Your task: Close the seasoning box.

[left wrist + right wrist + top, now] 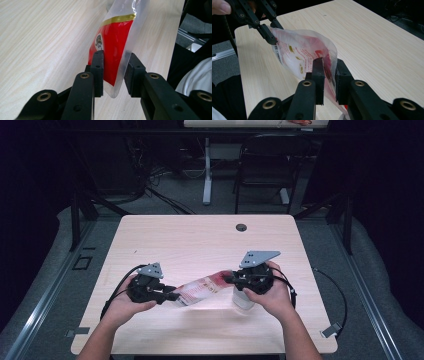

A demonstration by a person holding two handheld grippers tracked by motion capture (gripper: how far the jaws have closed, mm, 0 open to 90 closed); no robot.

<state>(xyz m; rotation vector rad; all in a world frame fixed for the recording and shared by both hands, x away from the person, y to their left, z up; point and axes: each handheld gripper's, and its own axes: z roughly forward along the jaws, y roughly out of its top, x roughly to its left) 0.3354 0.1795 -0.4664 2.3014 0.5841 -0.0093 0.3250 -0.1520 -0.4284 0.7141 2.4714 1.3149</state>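
A plastic pouch (202,289), clear with red print and a gold band, hangs stretched between my two grippers above the near part of the table. My left gripper (172,296) pinches its left end. In the left gripper view both jaws of the left gripper (115,56) press on the pouch (115,32) at its clear sealed edge. My right gripper (231,279) holds the other end. In the right gripper view the right gripper (329,62) is shut on the crumpled film of the pouch (297,52), and the left gripper (269,35) grips the far end.
The light wooden table (200,240) has a round cable hole (241,227) near its far edge. A white cylindrical object (243,300) stands under my right hand. A black chair (265,165) and a desk leg (207,170) are beyond the table.
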